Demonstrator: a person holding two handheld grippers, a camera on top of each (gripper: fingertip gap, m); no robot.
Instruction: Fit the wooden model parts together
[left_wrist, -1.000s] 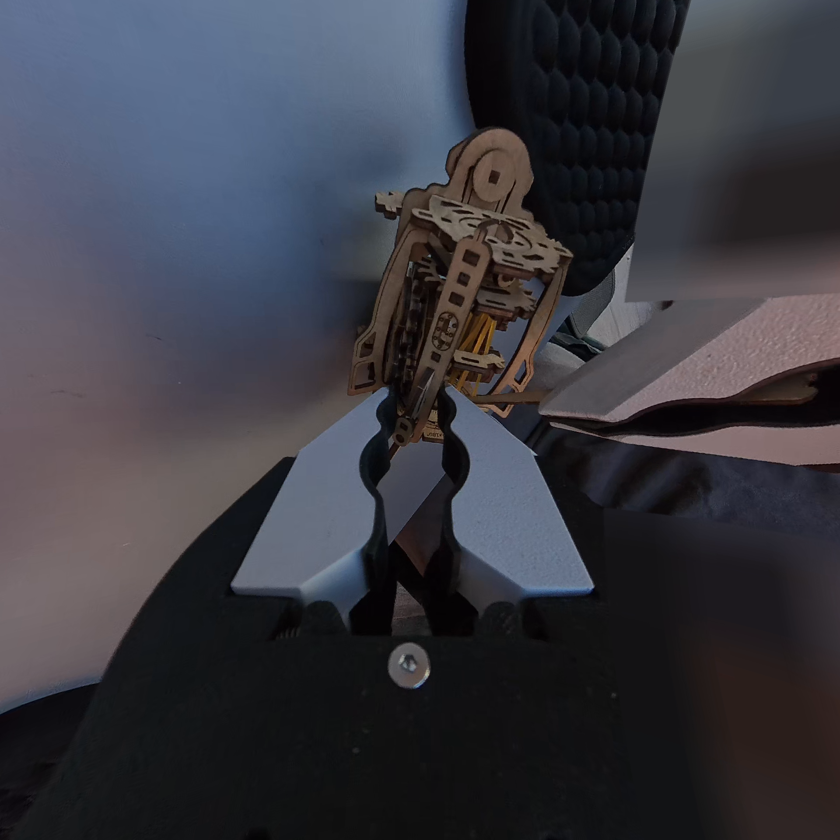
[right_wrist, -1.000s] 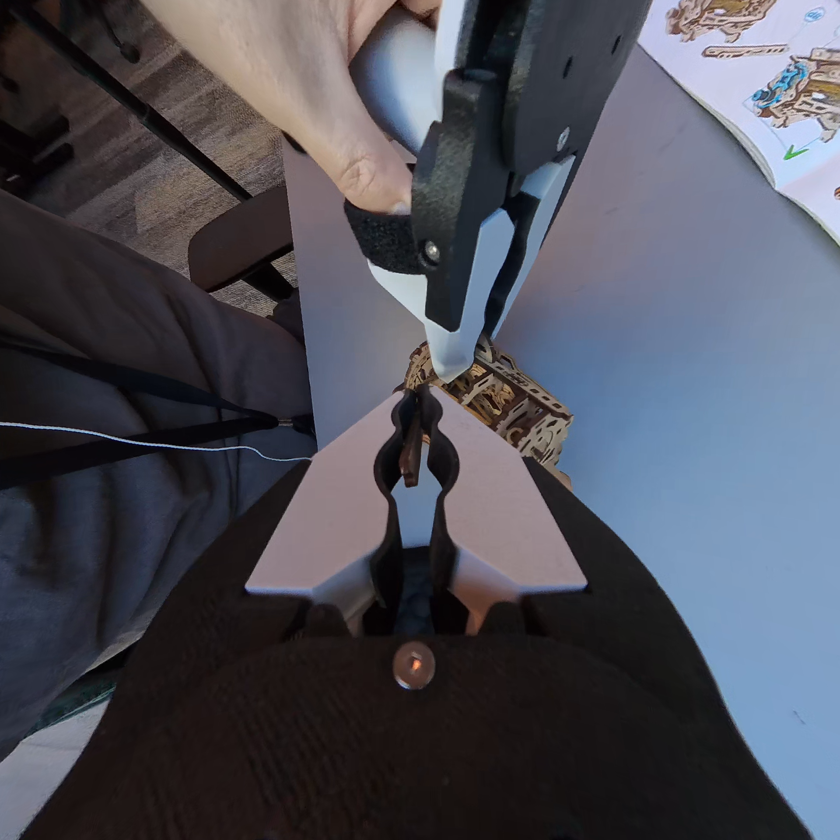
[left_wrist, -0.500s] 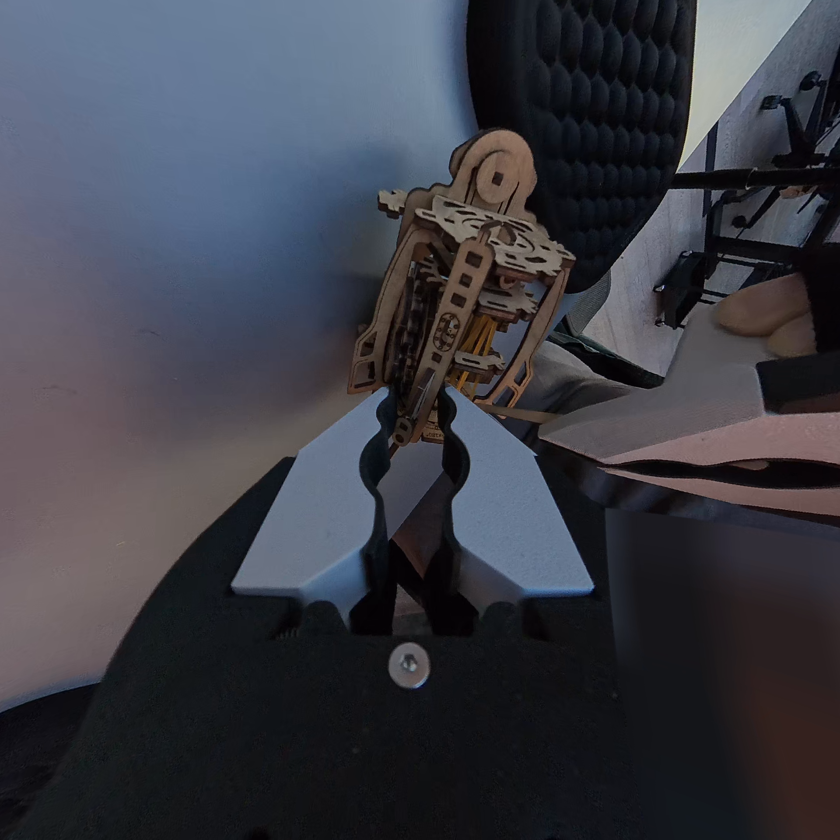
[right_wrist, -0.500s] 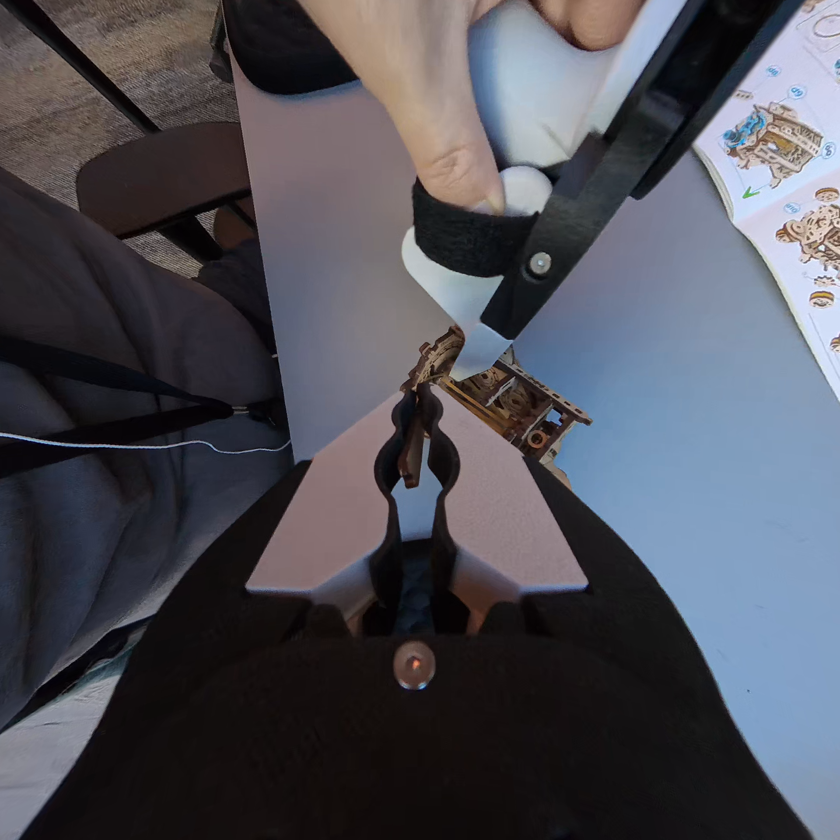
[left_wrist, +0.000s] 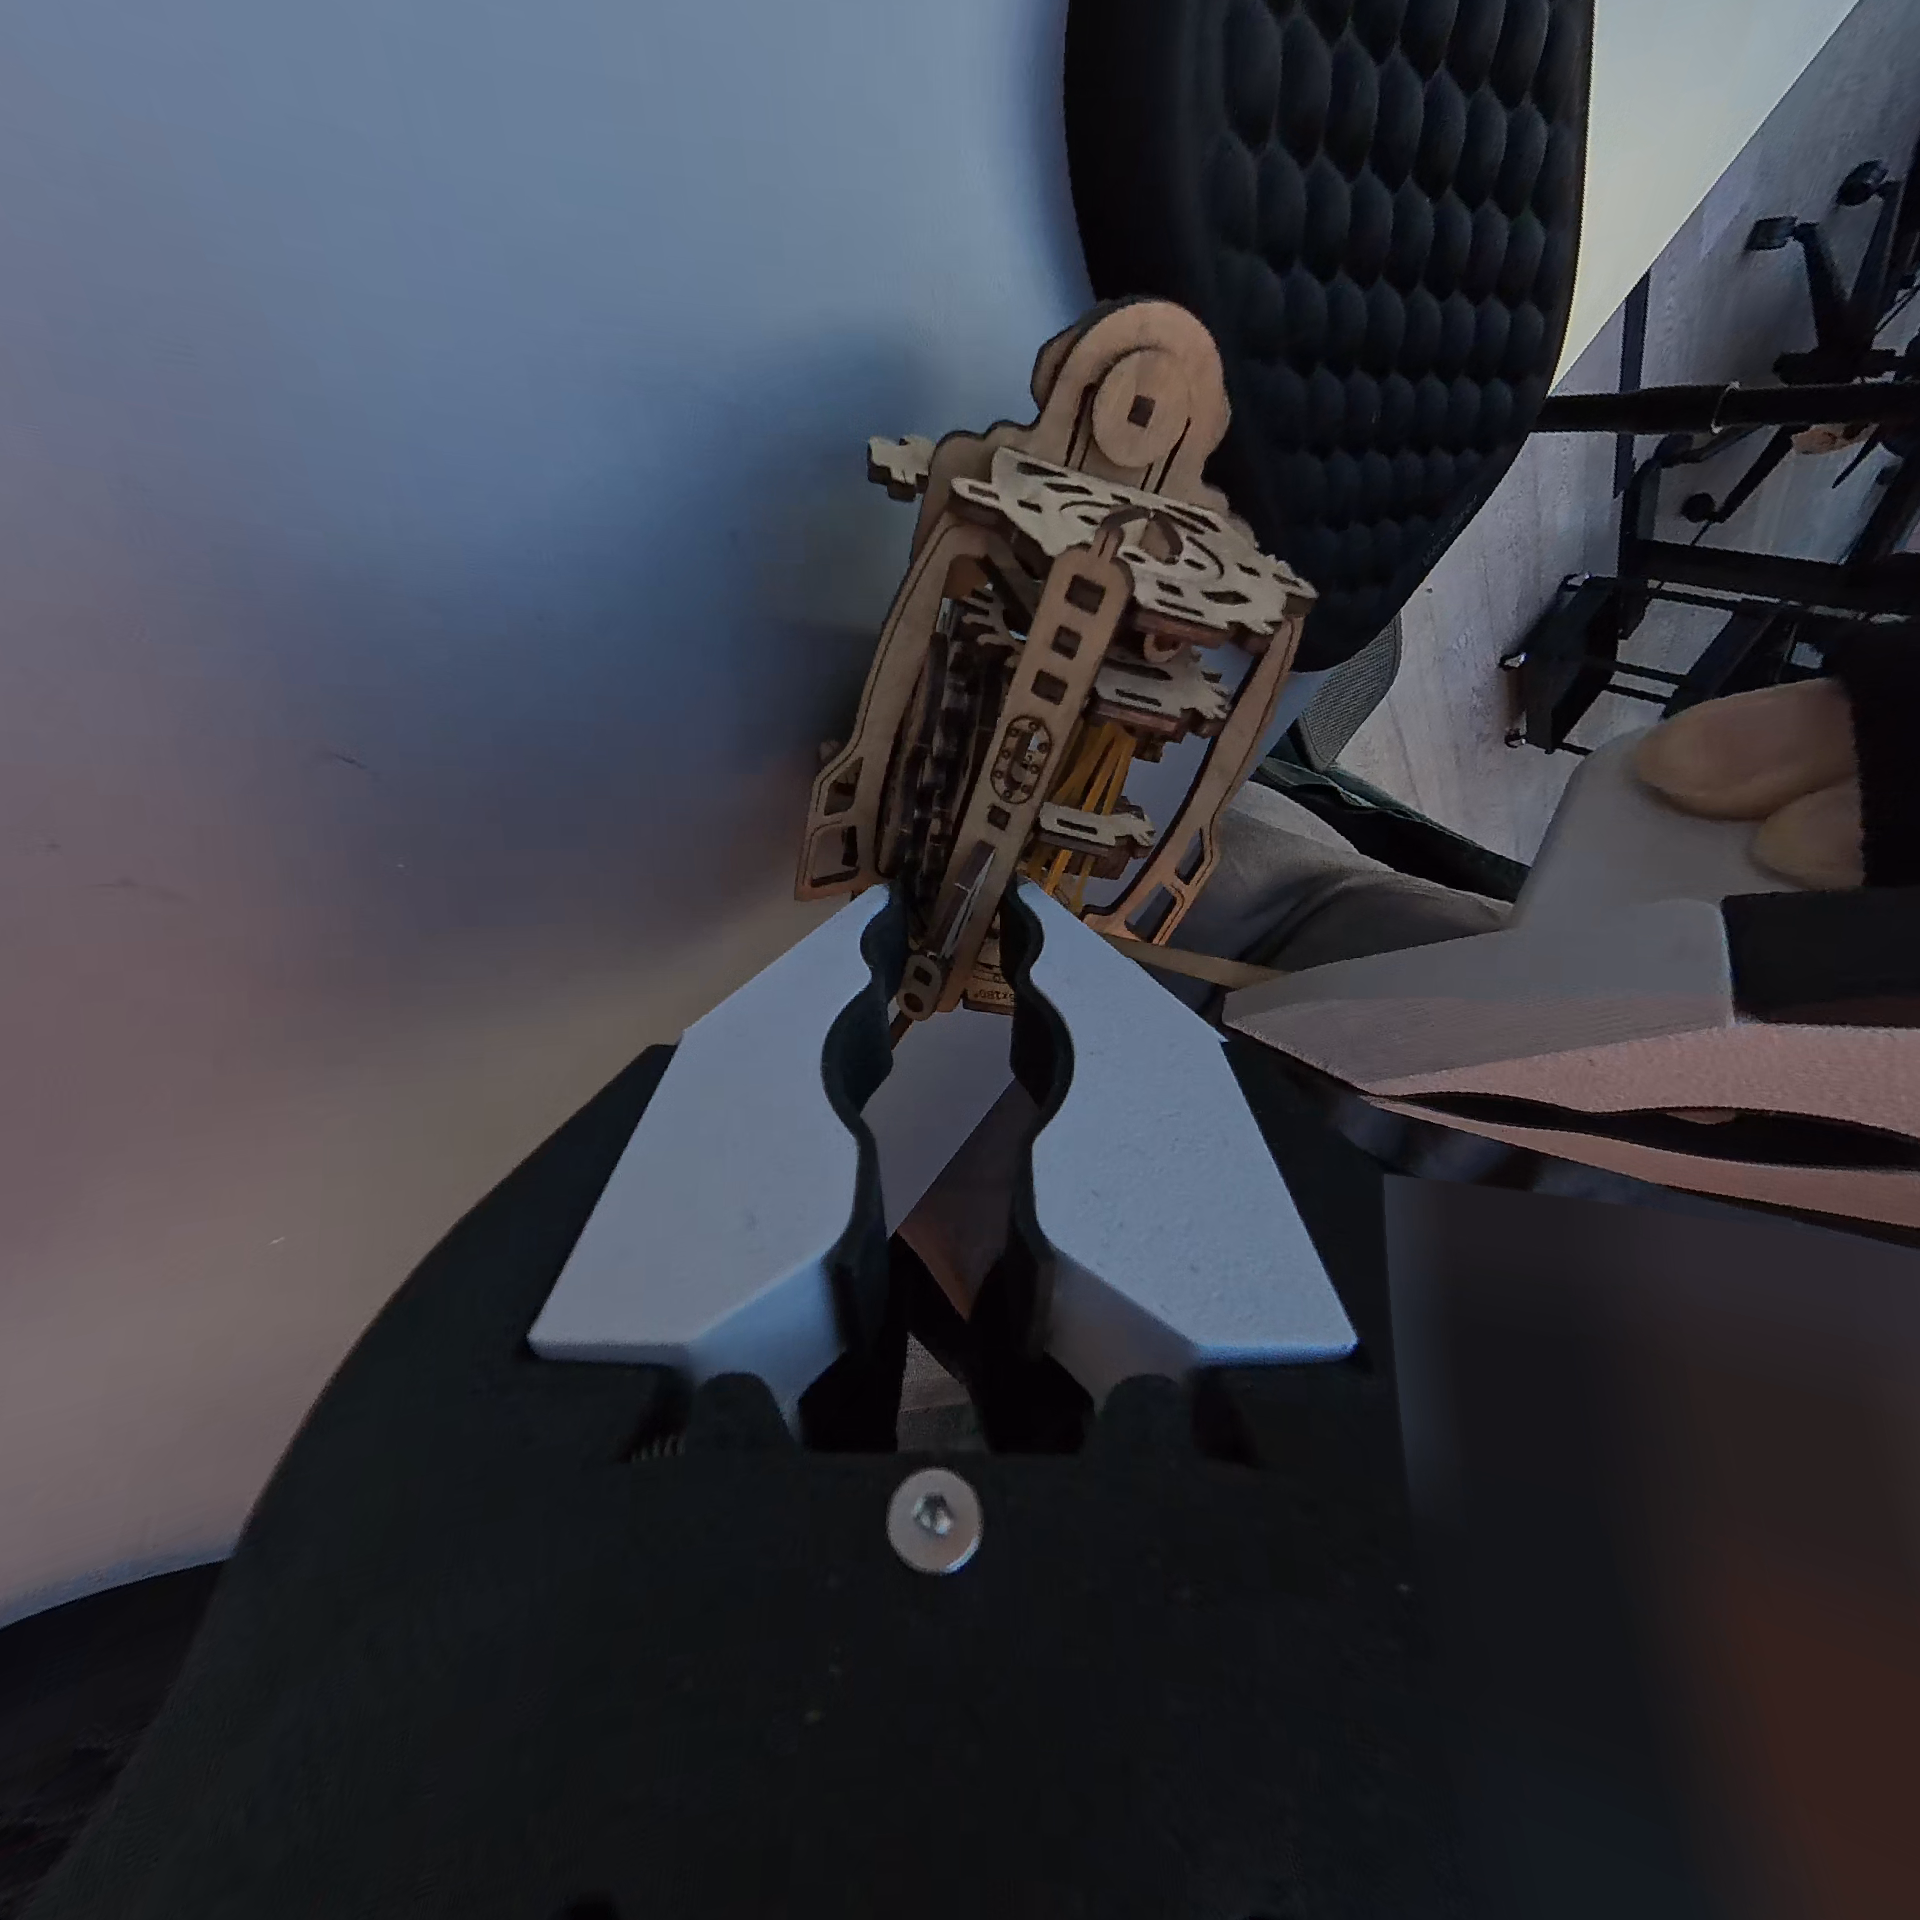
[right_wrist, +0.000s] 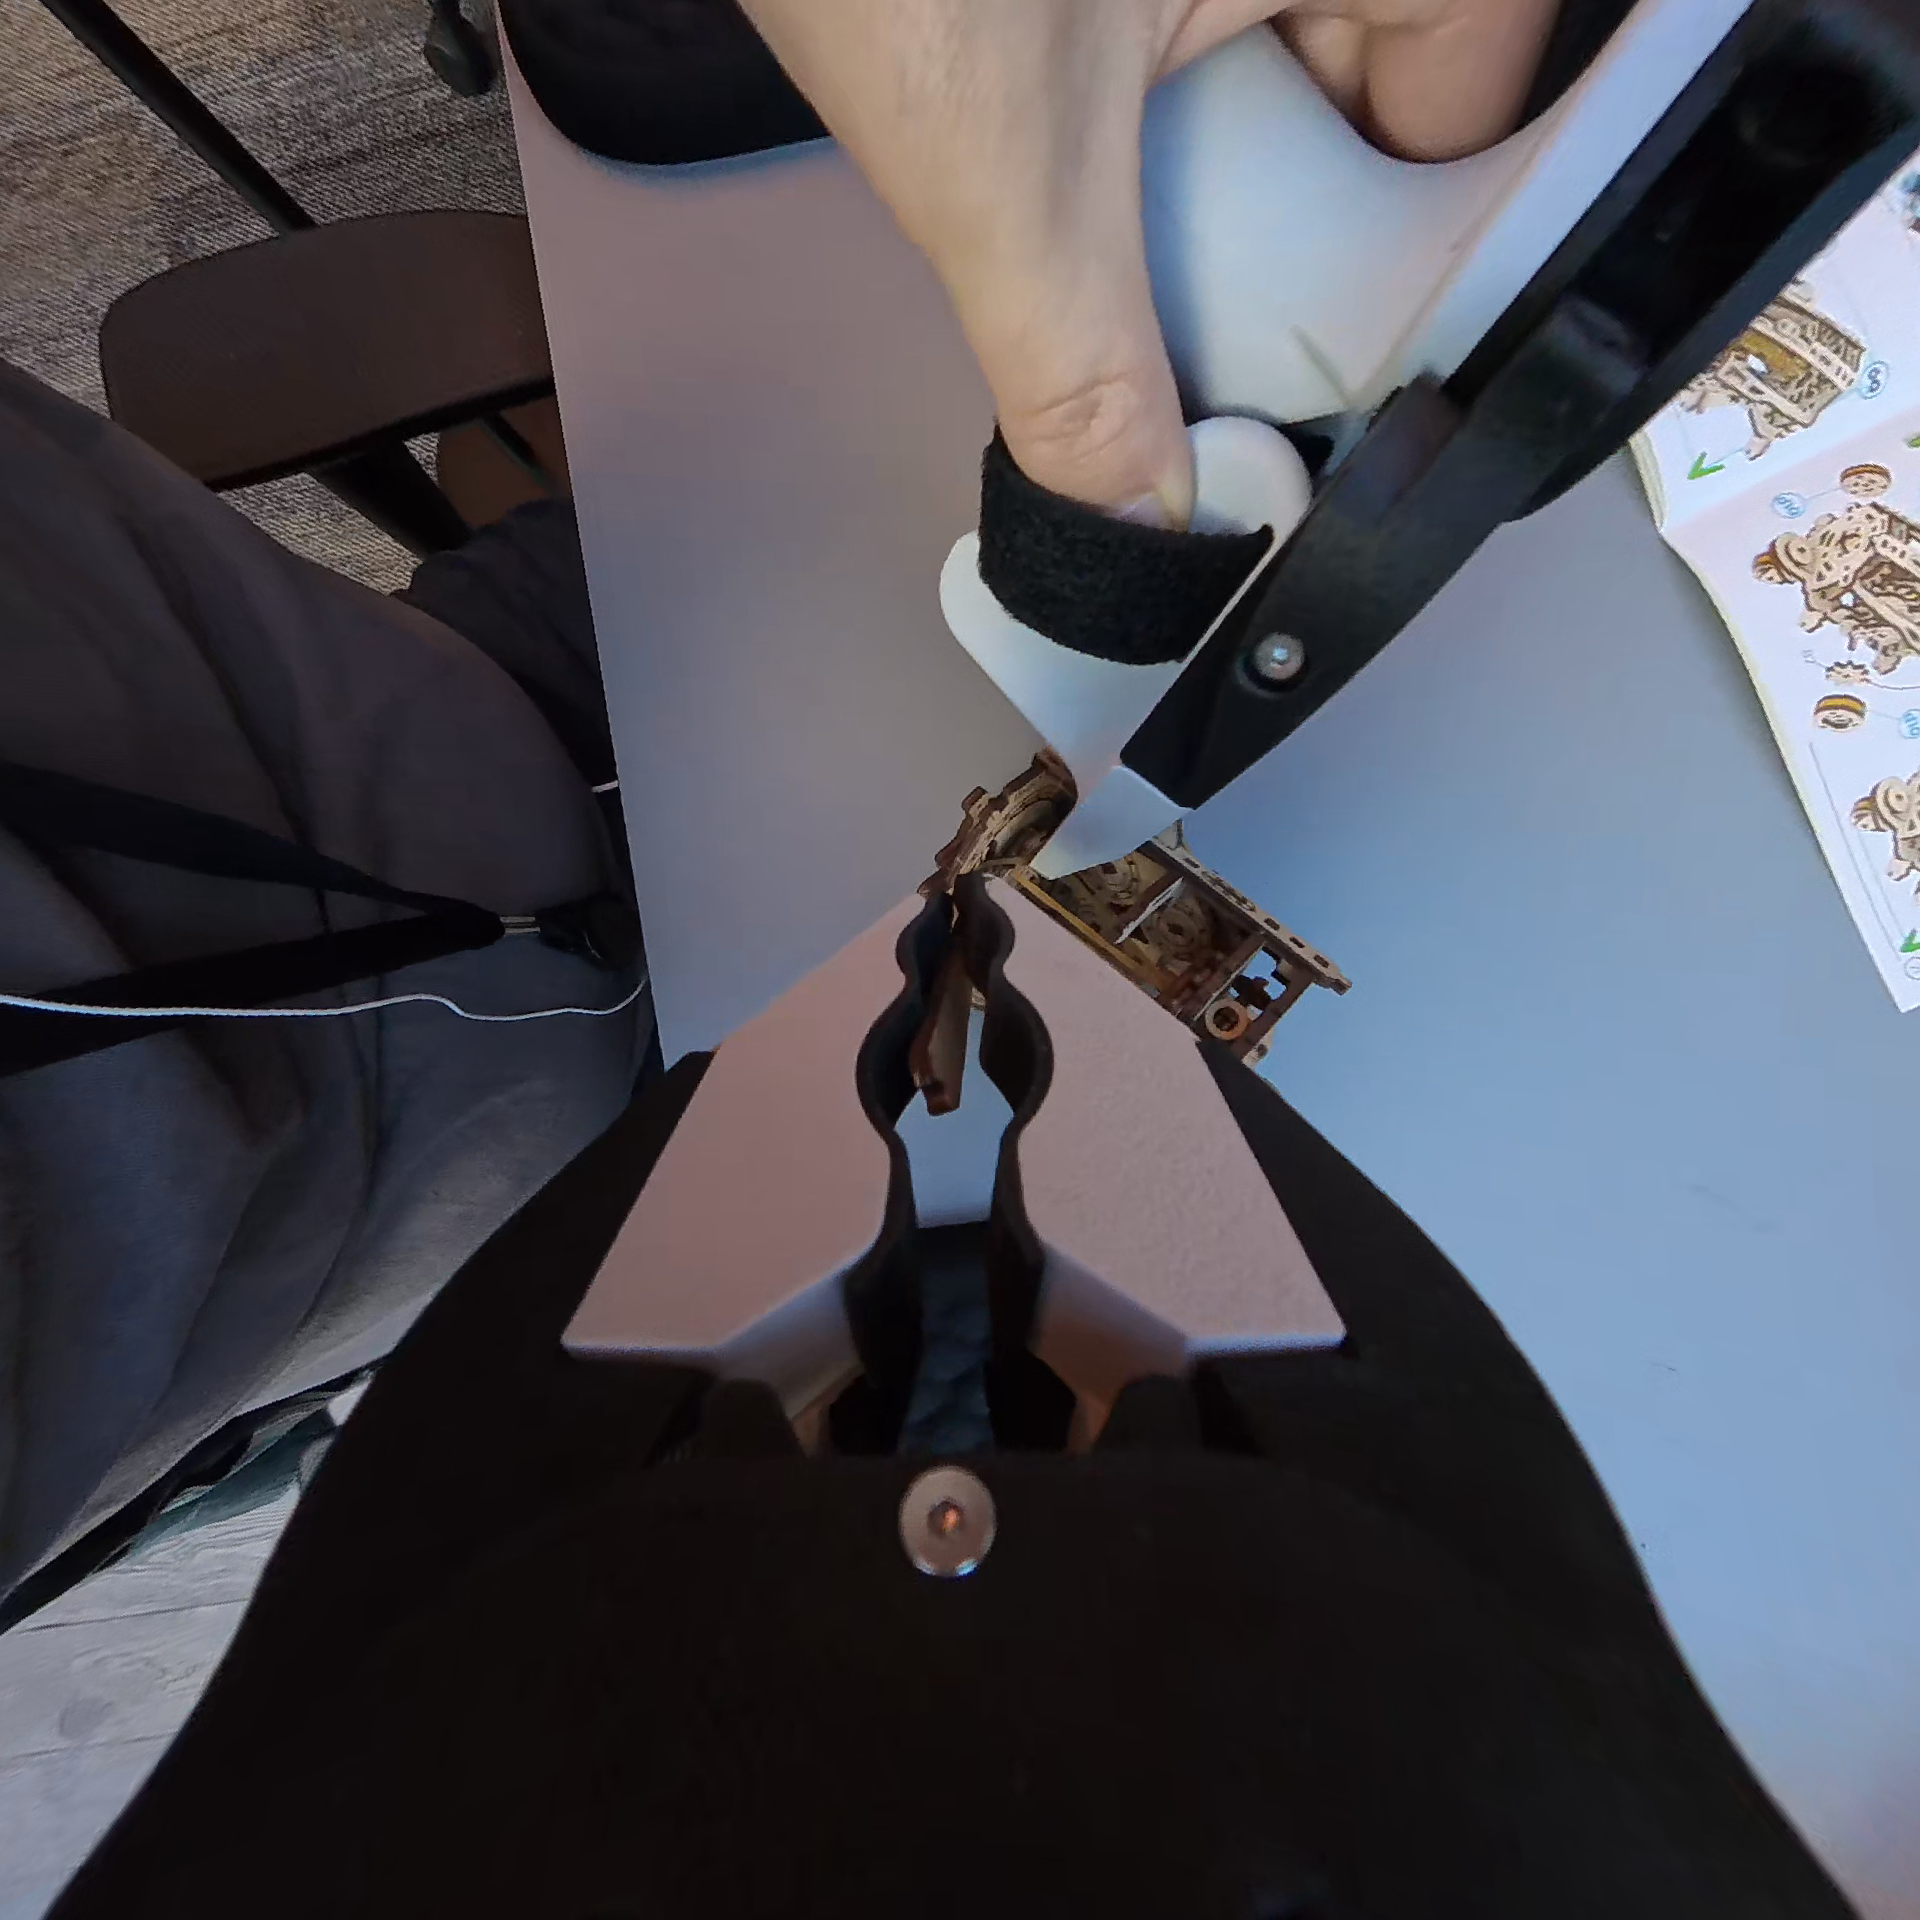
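Note:
My left gripper (left_wrist: 951, 914) is shut on the lower end of a light brown wooden model (left_wrist: 1060, 644) with gears and yellow rubber bands, held up in front of the table. In the right wrist view the same model (right_wrist: 1174, 925) hangs from the left gripper's white fingertip (right_wrist: 1101, 831). My right gripper (right_wrist: 961, 914) is shut on a small flat dark wooden piece (right_wrist: 940, 1039), its tip right at the model's toothed edge. The right gripper's fingers (left_wrist: 1455, 1018) come in from the right in the left wrist view, close beside the model.
A grey table (right_wrist: 1558, 1143) lies below. An open instruction booklet (right_wrist: 1818, 623) lies at its right edge. A hand (right_wrist: 1039, 260) grips the left gripper. A black padded chair back (left_wrist: 1330, 260) stands behind the model. Dark clothing (right_wrist: 208, 727) fills the left. Some 6 cm of space lies between my two pairs of fingers.
In the right wrist view the left gripper has swung from upright to slanting and the model has turned with it. Both grasps stay as they were.

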